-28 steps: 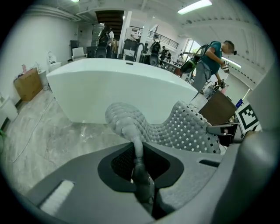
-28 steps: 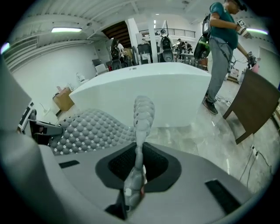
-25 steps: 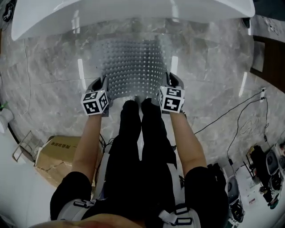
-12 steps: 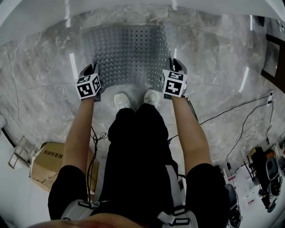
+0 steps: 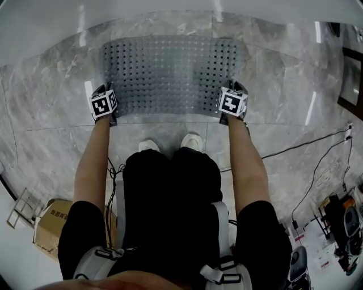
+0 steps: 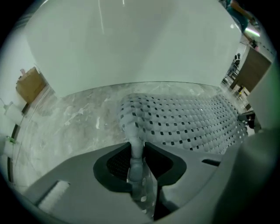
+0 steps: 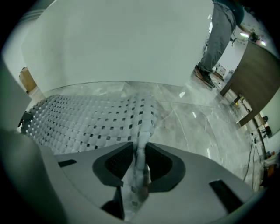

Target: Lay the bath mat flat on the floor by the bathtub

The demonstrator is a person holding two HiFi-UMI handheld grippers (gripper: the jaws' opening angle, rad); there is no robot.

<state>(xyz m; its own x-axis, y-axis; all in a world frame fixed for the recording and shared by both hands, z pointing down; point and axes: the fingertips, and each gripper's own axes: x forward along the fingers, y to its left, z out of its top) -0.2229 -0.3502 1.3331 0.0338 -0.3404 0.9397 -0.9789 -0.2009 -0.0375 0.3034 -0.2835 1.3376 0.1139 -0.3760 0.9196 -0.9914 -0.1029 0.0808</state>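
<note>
The grey perforated bath mat point(image 5: 170, 73) lies spread on the marble floor against the white bathtub point(image 5: 170, 17). My left gripper point(image 5: 102, 90) is at the mat's near left corner and my right gripper point(image 5: 235, 88) at its near right corner. In the left gripper view, a pinched-up fold of the mat point(image 6: 175, 122) stands between the pads of the left gripper point(image 6: 136, 153). The right gripper view shows the same: a fold of the mat point(image 7: 96, 122) in the right gripper point(image 7: 140, 153). Both sets of jaws are opening, with the mat still between them.
The person's white shoes point(image 5: 170, 143) stand just behind the mat's near edge. A cardboard box point(image 5: 48, 226) and a wire rack point(image 5: 20, 207) sit at the rear left. Black cables point(image 5: 295, 147) trail at the right. Another person's legs point(image 7: 216, 39) stand beyond the tub beside a brown cabinet point(image 7: 253, 78).
Both grippers have moved apart and down toward the floor. The mat has gone from a narrow hanging drape to a wide sheet on the floor, and the feet are now behind it.
</note>
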